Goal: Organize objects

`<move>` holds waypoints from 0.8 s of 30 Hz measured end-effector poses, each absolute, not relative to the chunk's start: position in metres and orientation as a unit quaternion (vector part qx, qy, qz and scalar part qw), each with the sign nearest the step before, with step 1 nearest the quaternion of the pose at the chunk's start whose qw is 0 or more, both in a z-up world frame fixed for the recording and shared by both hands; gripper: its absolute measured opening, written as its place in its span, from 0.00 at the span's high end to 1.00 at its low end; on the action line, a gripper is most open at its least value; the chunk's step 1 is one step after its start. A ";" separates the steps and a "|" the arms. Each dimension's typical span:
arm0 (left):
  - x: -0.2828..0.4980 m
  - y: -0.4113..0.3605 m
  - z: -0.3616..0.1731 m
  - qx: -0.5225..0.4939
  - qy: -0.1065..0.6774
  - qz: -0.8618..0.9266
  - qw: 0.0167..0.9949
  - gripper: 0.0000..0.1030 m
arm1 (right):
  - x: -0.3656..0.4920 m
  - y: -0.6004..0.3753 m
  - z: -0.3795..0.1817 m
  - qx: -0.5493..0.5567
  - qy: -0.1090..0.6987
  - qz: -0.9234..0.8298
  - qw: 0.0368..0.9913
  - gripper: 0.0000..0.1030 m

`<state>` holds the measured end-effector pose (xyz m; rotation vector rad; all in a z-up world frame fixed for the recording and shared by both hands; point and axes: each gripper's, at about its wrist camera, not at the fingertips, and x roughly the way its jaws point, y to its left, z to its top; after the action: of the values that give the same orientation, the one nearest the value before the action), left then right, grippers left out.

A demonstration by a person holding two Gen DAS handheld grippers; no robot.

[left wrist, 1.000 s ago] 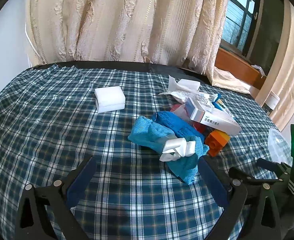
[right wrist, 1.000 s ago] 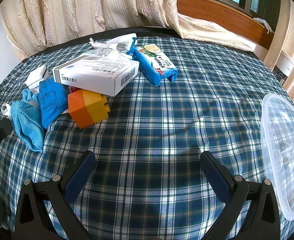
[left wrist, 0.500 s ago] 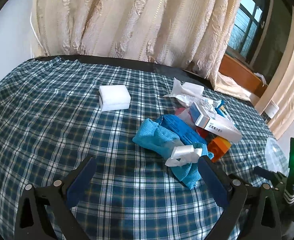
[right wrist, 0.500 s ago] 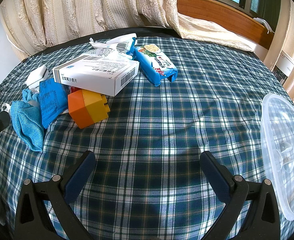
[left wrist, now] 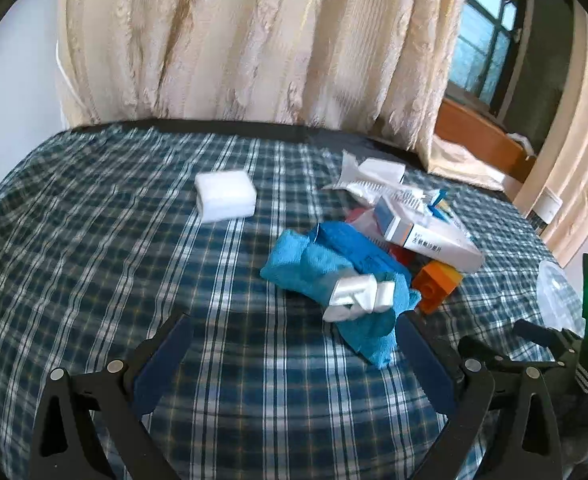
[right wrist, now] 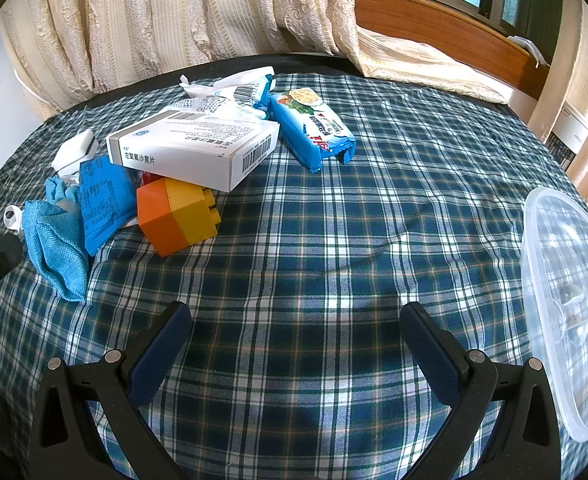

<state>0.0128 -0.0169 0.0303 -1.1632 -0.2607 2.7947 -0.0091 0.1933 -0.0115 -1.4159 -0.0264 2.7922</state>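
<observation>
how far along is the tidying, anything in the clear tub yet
Nothing looks sorted yet. The clear plastic container holds none of the items. Both the left gripper and right gripper are open, holding nothing. Left to do: the pile with the medicine box, orange block, blue cloth and snack packet, plus the white sponge lying apart.

Medicine box (right wrist: 191, 152) rests tilted atop orange-yellow block (right wrist: 177, 216); blue cloth (right wrist: 55, 246), snack packet (right wrist: 314, 132), possibly a wrapper (right wrist: 221, 92) toward the table's far edge.

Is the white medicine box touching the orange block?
Touching. The right wrist view shows the white medicine box resting on top of the orange block.
</observation>
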 end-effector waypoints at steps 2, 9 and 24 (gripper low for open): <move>0.015 -0.012 0.034 -0.395 -0.097 0.911 0.066 0.00 | -0.009 0.193 -0.011 -0.452 -0.008 0.892 0.005 0.00; 0.001 0.015 0.045 -0.394 -0.073 0.914 0.058 0.00 | -0.009 0.193 -0.012 -0.452 -0.008 0.892 0.005 0.00; -0.035 0.000 0.010 -0.437 -0.113 0.892 0.015 0.09 | -0.009 0.194 -0.012 -0.452 -0.008 0.892 0.006 0.00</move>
<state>-0.0352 -0.0003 0.0104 -1.3611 -0.3524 2.7756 -0.0088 0.1935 -0.0115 -1.4154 -0.0250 2.7913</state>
